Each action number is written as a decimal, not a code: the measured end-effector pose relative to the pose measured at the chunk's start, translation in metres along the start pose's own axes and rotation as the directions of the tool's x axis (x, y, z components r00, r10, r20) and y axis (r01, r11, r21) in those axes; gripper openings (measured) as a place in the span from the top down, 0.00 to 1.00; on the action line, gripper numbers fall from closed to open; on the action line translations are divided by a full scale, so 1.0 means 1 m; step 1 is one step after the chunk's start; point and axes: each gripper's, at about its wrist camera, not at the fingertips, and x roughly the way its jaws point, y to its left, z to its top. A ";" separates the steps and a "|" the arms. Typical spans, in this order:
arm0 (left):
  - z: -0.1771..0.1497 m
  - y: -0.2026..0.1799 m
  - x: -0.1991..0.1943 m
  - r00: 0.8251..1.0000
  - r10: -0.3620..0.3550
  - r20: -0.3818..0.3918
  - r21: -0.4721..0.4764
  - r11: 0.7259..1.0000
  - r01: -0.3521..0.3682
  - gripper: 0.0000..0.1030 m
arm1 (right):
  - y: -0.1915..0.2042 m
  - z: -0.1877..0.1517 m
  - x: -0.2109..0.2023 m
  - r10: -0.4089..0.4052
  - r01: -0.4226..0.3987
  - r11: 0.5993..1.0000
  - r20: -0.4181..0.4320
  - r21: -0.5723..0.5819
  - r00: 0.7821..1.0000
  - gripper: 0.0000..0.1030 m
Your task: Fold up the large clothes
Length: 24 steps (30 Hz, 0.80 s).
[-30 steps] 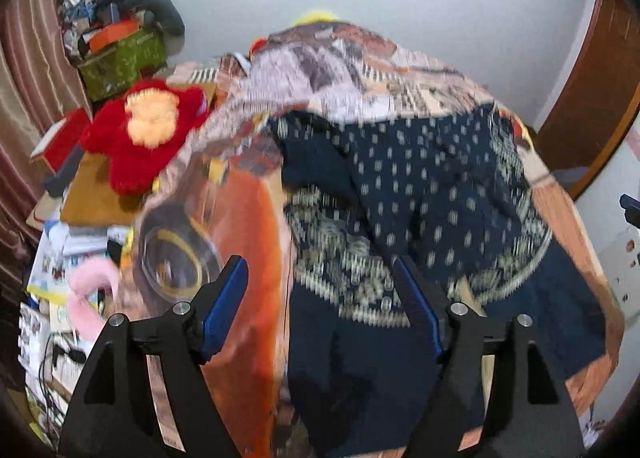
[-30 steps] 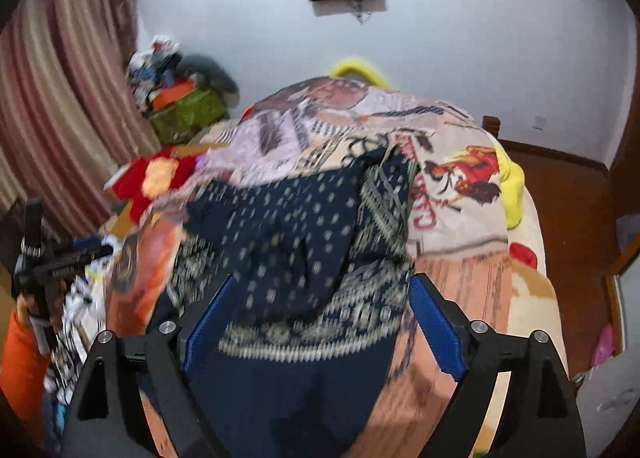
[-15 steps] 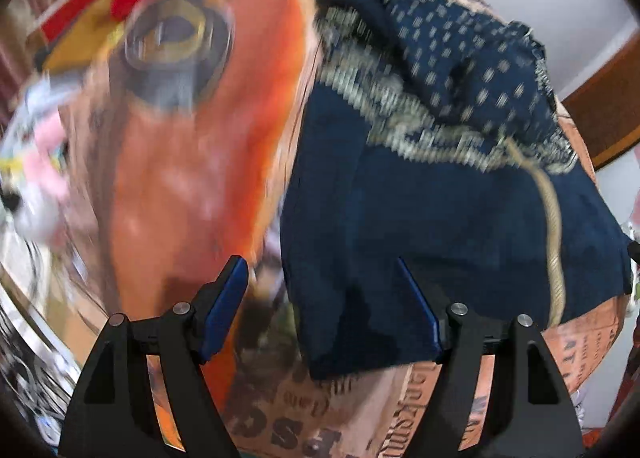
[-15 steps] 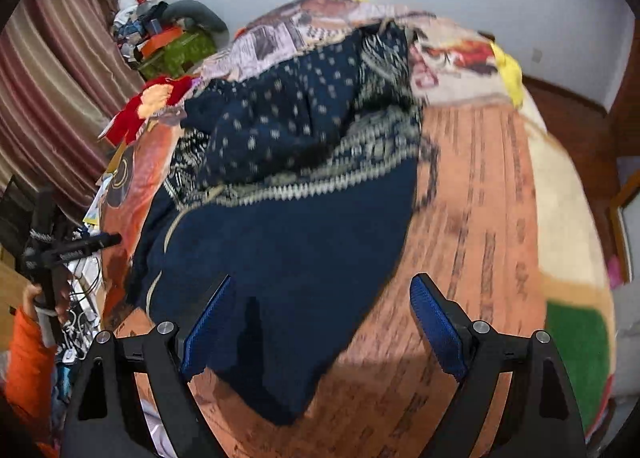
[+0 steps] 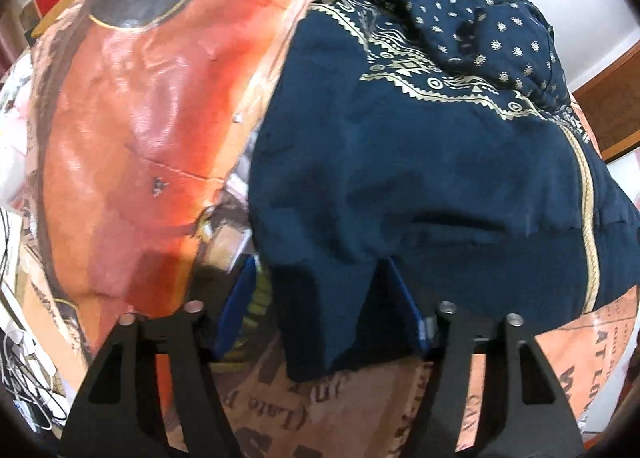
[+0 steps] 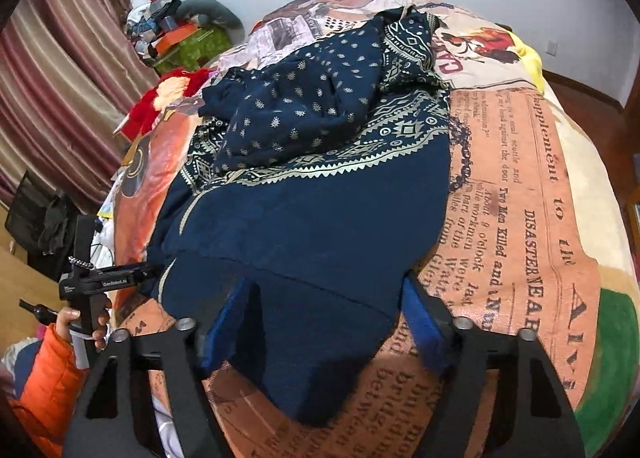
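A large navy garment [image 6: 320,218] with gold patterned bands lies rumpled on the bed; its plain near hem points toward me. In the left wrist view my left gripper [image 5: 322,298] straddles the hem's left corner [image 5: 320,322]. Its jaws are closing, with cloth between the blue pads [image 5: 240,298], which stand well apart. In the right wrist view my right gripper [image 6: 324,318] straddles the hem's right part [image 6: 312,338], jaws also closing around the cloth without pinching it. A hand in an orange sleeve [image 6: 76,318] holds the left tool at the bed's left edge.
The bed carries an orange newspaper-print cover [image 6: 520,198]. A red plush toy [image 6: 160,98] and a green box of clutter [image 6: 188,46] sit at the far left by a striped curtain [image 6: 60,78]. A yellow pillow [image 6: 528,54] lies far right. Papers and cables [image 5: 24,378] crowd the left floor.
Both grippers have dropped from above the bed down to the garment's near hem, and their jaws have narrowed around the cloth.
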 end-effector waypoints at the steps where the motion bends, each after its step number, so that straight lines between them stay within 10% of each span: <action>1: 0.001 0.000 0.001 1.000 -0.008 -0.005 -0.010 1.000 0.008 0.46 | 0.000 -0.001 0.000 -0.001 0.001 1.000 0.005 0.002 1.000 0.44; 7: 0.008 -0.009 -0.007 0.998 0.061 0.019 0.032 0.998 -0.062 0.90 | -0.004 -0.001 0.000 0.064 -0.066 0.997 0.040 0.032 0.997 0.76; 14: 0.022 -0.039 -0.061 0.984 0.006 0.179 0.117 0.993 -0.027 0.93 | 0.004 0.008 -0.003 0.104 -0.105 0.994 0.077 0.008 0.992 0.87; 24: 0.098 -0.077 -0.141 0.905 -0.140 0.403 0.163 0.983 0.079 0.93 | 0.004 0.063 -0.029 0.121 -0.119 0.993 0.220 -0.026 0.968 0.88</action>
